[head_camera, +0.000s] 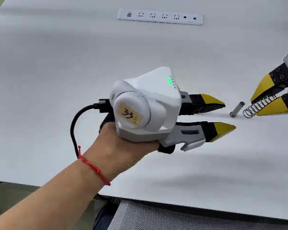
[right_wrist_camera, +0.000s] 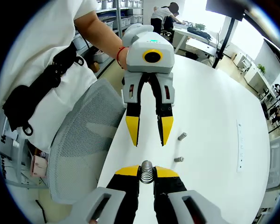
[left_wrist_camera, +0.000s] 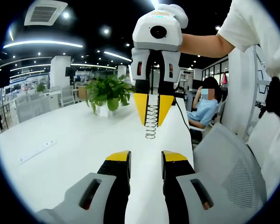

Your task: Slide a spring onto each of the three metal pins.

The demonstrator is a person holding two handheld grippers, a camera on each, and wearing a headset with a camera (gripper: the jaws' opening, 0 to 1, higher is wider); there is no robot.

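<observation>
My right gripper (head_camera: 272,98) comes in from the right edge, shut on a small steel spring (head_camera: 257,107) that sticks out toward the left. In the right gripper view the spring (right_wrist_camera: 147,169) sits end-on between the yellow tips of the right gripper (right_wrist_camera: 147,174). A short metal pin (head_camera: 237,109) lies on the white table just left of the spring's free end. My left gripper (head_camera: 228,115) is held mid-table, open and holding nothing, its tips pointing at the pin. Two pins (right_wrist_camera: 182,136) (right_wrist_camera: 178,159) lie on the table in the right gripper view. In the left gripper view my own left gripper (left_wrist_camera: 146,157) faces the held spring (left_wrist_camera: 151,122).
A white power strip (head_camera: 160,17) lies at the far side of the table (head_camera: 62,72). A grey mesh chair (right_wrist_camera: 84,140) stands at the near edge. A potted plant (left_wrist_camera: 107,95) stands far down the table, and a seated person (left_wrist_camera: 203,109) is beyond it.
</observation>
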